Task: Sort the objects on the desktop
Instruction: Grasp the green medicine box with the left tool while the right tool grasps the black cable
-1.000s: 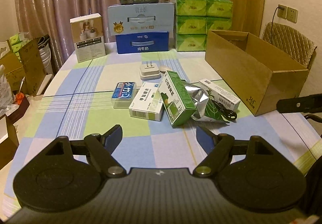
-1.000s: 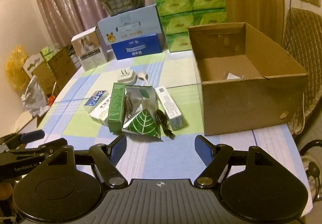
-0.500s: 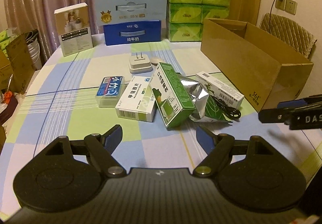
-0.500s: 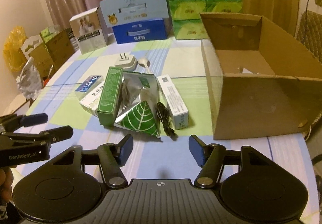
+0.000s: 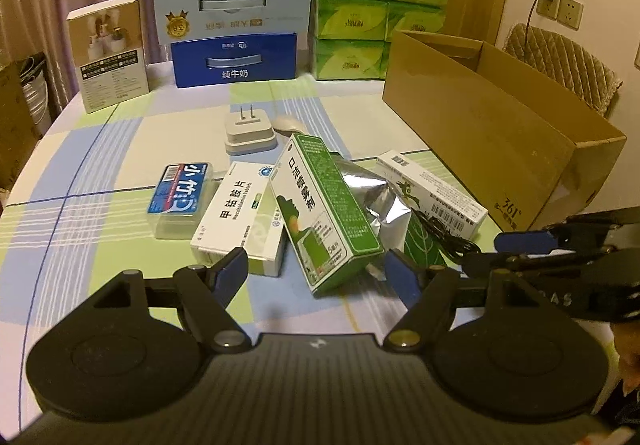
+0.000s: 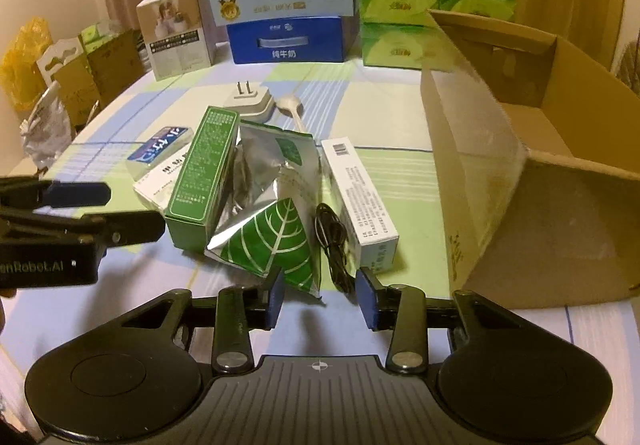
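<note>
A pile lies on the checked tablecloth: a green box (image 5: 324, 213), a silver foil bag with a green leaf (image 6: 268, 213), a coiled black cable (image 6: 332, 241), a long white box (image 6: 360, 197), a white medicine box (image 5: 240, 217) and a blue-labelled clear case (image 5: 180, 197). My left gripper (image 5: 316, 273) is closing, the green box's near end just between its tips, untouched. My right gripper (image 6: 320, 291) is closing too, around the foil bag's near corner and the cable's end, without the pads pressing on either.
An open cardboard box (image 6: 500, 165) stands to the right of the pile. A white plug charger (image 5: 250, 129) lies behind it. Milk cartons (image 5: 234, 57), green tissue packs (image 5: 380, 13) and a small printed box (image 5: 110, 53) line the table's far edge.
Both grippers have moved forward and down toward the pile. The right jaws have narrowed a lot, the left jaws only slightly. The objects have not moved.
</note>
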Demonstrator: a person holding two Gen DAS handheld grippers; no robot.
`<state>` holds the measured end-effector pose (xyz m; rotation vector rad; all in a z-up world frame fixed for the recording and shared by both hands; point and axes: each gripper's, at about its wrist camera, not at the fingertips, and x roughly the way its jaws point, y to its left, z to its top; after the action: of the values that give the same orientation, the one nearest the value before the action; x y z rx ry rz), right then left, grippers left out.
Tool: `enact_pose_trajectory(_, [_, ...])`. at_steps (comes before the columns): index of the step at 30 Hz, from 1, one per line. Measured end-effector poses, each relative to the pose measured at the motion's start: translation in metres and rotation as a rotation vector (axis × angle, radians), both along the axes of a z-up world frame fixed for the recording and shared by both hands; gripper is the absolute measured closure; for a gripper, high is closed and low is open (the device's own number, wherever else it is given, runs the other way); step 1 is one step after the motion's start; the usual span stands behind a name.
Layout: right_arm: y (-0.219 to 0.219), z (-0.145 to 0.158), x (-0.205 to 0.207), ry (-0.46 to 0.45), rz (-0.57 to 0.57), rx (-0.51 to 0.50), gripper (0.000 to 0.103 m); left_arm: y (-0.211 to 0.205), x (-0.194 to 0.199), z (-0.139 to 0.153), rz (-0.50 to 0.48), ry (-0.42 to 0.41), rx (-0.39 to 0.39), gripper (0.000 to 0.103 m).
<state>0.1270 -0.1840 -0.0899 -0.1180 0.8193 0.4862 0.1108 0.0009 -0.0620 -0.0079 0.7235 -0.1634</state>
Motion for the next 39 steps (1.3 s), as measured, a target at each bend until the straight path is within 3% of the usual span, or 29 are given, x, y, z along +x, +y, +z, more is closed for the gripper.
enact_pose_trajectory(6, [0.002, -0.011, 0.006, 0.006, -0.014, -0.01, 0.07, -0.002, 0.016, -0.009, -0.003, 0.024, -0.02, 0.039])
enact_pose_trajectory(16, [0.001, -0.017, 0.012, 0.005, -0.029, -0.009, 0.071, -0.021, 0.034, -0.022, -0.044, 0.028, 0.007, 0.039])
enact_pose_trajectory(19, [-0.001, -0.018, 0.012, 0.006, -0.031, 0.0, 0.072, -0.024, 0.034, -0.023, -0.047, 0.021, 0.025, 0.055])
enact_pose_trajectory(22, [-0.002, -0.019, 0.012, 0.006, -0.031, 0.008, 0.077, -0.021, 0.029, -0.022, -0.037, 0.015, 0.028, 0.064])
enact_pose_trajectory(30, [0.003, -0.021, 0.013, -0.004, -0.013, -0.002, 0.083, -0.015, 0.026, -0.026, -0.002, 0.021, 0.059, 0.065])
enact_pose_trajectory(32, [0.005, -0.022, 0.013, -0.005, -0.008, -0.008, 0.093, -0.016, 0.028, -0.028, -0.004, 0.026, 0.066, 0.065])
enact_pose_trajectory(33, [0.005, -0.022, 0.012, -0.004, -0.005, -0.009, 0.093, -0.017, 0.03, -0.029, -0.007, 0.033, 0.066, 0.065])
enact_pose_trajectory(34, [0.004, -0.021, 0.011, -0.004, -0.002, -0.011, 0.093, -0.017, 0.03, -0.03, -0.008, 0.037, 0.065, 0.073])
enact_pose_trajectory(39, [0.0, -0.013, -0.004, 0.023, -0.016, 0.008, 0.094, -0.015, 0.019, -0.027, 0.006, 0.051, 0.062, 0.078])
